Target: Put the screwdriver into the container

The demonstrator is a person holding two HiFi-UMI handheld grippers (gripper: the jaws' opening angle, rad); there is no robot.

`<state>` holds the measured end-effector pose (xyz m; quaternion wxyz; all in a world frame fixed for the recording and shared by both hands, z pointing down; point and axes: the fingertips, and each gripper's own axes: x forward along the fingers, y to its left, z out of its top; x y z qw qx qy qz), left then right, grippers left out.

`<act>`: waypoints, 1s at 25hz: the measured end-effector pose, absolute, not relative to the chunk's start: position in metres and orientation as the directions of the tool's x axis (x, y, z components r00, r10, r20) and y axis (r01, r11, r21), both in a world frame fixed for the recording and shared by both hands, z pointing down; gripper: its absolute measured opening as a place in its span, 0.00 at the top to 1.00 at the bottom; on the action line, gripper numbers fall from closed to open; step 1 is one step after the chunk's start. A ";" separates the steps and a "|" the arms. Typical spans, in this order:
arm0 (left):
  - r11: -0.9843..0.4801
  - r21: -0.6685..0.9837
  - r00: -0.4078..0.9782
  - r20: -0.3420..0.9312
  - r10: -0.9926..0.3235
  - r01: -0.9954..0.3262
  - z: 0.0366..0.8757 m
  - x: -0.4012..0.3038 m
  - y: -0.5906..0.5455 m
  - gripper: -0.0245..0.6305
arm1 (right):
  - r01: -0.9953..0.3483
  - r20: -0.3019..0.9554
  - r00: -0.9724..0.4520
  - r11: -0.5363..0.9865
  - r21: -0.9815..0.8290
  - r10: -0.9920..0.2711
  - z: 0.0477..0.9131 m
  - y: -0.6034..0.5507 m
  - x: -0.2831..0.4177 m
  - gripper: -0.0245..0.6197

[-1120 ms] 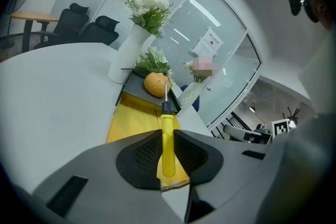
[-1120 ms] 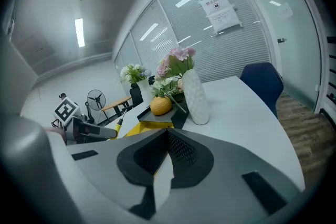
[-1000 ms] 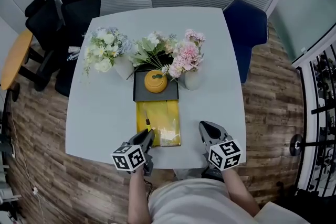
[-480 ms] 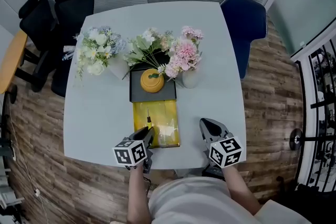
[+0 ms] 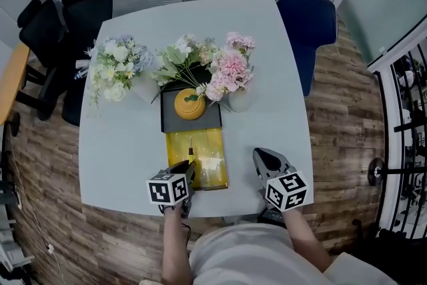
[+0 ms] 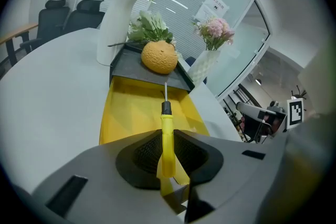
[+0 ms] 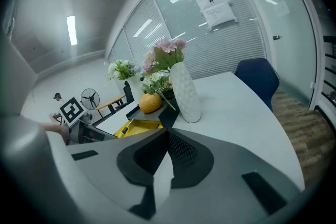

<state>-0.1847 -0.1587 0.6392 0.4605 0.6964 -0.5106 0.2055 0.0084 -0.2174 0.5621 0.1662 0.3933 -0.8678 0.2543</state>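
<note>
Moved: since a second ago the left gripper (image 5: 187,171) has edged forward, so the screwdriver (image 6: 167,136) reaches farther over the container (image 5: 208,143); the right gripper (image 5: 264,158) has kept its place by the near edge.
Table (image 5: 120,143): pale grey, with rounded corners, on a wood-plank floor.
Chairs: a blue chair (image 5: 308,23) at the far right corner and black chairs (image 5: 73,10) off the far left.
Flowers: a white bunch (image 5: 113,67), a green-and-white bunch (image 5: 180,57) and a pink bunch (image 5: 230,70) in pale vases across the middle.
Dark tray (image 5: 175,122): just beyond the container, touching its far end — an orange gourd (image 5: 189,105) sits on it.
Container: a yellow open tray, near the person.
Left gripper: jaws clamped on the screwdriver's yellow handle.
Screwdriver: held above the container's left half — black collar and metal shaft point toward the dark tray.
Right gripper: jaws closed together with nothing between them, right of the container.
</note>
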 end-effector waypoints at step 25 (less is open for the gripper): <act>-0.081 0.374 0.378 0.859 -0.346 -0.924 0.677 -0.175 -0.160 0.86 | -0.790 0.503 -0.609 0.524 -0.318 -0.613 0.571 -0.230 0.017 0.94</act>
